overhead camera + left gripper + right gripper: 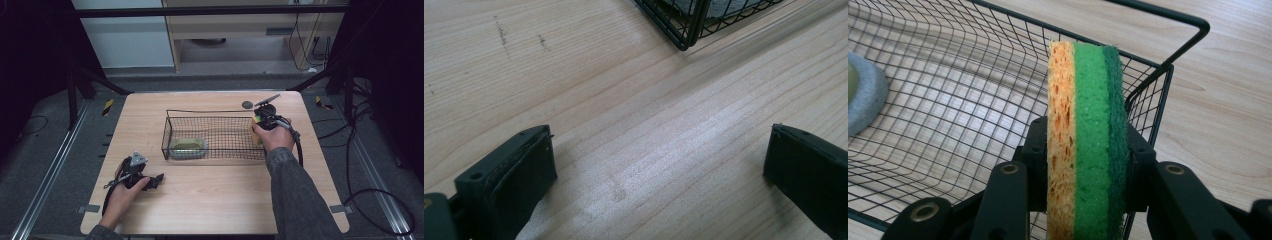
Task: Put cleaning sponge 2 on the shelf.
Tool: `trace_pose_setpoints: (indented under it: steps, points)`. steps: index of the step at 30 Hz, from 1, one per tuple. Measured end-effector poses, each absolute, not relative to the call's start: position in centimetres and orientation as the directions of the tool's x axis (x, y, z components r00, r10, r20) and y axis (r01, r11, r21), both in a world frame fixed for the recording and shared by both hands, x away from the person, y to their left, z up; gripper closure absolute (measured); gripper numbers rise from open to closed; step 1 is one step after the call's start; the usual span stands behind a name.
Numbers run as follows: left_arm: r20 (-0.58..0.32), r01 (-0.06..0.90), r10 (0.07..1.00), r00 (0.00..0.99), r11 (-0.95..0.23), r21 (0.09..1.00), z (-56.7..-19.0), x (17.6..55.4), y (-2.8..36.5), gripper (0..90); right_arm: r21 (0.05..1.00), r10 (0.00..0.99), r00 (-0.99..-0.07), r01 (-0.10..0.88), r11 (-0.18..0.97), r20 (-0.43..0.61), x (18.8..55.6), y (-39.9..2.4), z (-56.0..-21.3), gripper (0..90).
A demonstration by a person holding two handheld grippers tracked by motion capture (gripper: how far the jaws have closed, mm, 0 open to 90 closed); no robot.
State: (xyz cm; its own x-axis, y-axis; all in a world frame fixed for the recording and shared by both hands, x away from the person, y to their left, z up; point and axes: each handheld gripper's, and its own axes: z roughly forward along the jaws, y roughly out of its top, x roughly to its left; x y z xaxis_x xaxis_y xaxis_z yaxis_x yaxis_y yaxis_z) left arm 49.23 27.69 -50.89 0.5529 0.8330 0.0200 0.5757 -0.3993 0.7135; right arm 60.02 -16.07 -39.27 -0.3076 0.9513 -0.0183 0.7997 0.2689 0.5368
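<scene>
Pale wood grain runs across the table (pixel 210 195), which sits on a dark floor with rails on both sides. Nearest the person, at about seven o'clock on the tabletop, the left gripper (pixel 152 180) rests in the left hand (pixel 122 192) on the bare wood; in the left gripper view its two black jaws stand wide apart with nothing between them, the right one cut off by the frame edge. Farther in, at the centre, stands a black wire basket (pixel 167 131). A grey-rimmed, olive-centred pad (pixel 187 146) lies in its nine o'clock end, too small to make out clearly. At the basket's three o'clock end the right hand (pixel 274 136) holds the right gripper (pixel 1087 165) clamped on a sponge (pixel 1087 125), layered orange, light green and dark green, standing on edge just inside the wire wall; its lower part is hidden by the jaws. Beyond, at one o'clock, a small dark disc (pixel 247 104) lies on the wood.
</scene>
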Motion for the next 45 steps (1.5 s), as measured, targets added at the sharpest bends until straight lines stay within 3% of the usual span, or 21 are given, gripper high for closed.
trace_pose_setpoints:
  steps: [36, 45]
  points:
    - [0.020, 0.575, 0.832, 0.555, -0.401, 0.713, -50.9, 49.3, 27.7, 0.0, 0.493, 0.951, -0.306, 0.823, 0.281, -0.032, 60.7, -15.6, -41.3, 63.1]
    - [0.021, 0.574, 0.831, 0.556, -0.402, 0.713, -50.9, 49.3, 27.7, 0.0, 0.487, 0.950, -0.310, 0.826, 0.285, -0.030, 60.7, -15.3, -41.4, 58.1]
